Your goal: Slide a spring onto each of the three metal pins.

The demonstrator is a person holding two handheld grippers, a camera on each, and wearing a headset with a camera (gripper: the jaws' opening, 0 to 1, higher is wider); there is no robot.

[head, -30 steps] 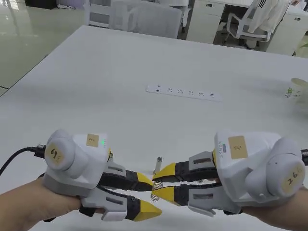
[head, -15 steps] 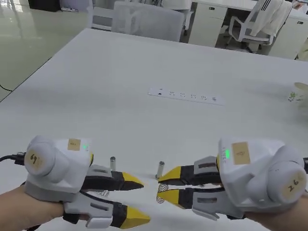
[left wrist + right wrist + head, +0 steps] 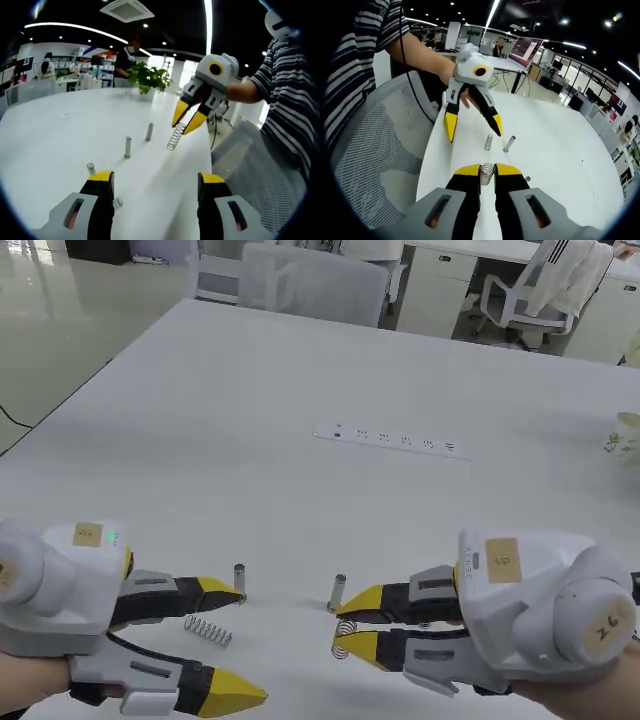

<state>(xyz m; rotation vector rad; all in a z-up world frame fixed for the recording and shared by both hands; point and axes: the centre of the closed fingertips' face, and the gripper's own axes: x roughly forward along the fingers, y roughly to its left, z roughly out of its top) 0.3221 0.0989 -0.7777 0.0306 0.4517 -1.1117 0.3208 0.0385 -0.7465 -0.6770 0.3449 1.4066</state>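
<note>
right gripper (image 3: pixel 347 626) is clenched on a spring (image 3: pixel 343 632), which hangs tilted from its tips just beside the upright pin (image 3: pixel 338 592), on the person's side and nearer than the left gripper (image 3: pixel 248 645). that one is spread wide around a second spring (image 3: pixel 208 630) lying flat.

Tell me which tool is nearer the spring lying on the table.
Left. The left tool is open with the loose spring between its jaws; the right tool sits to that spring's right, shut on a second spring.
</note>
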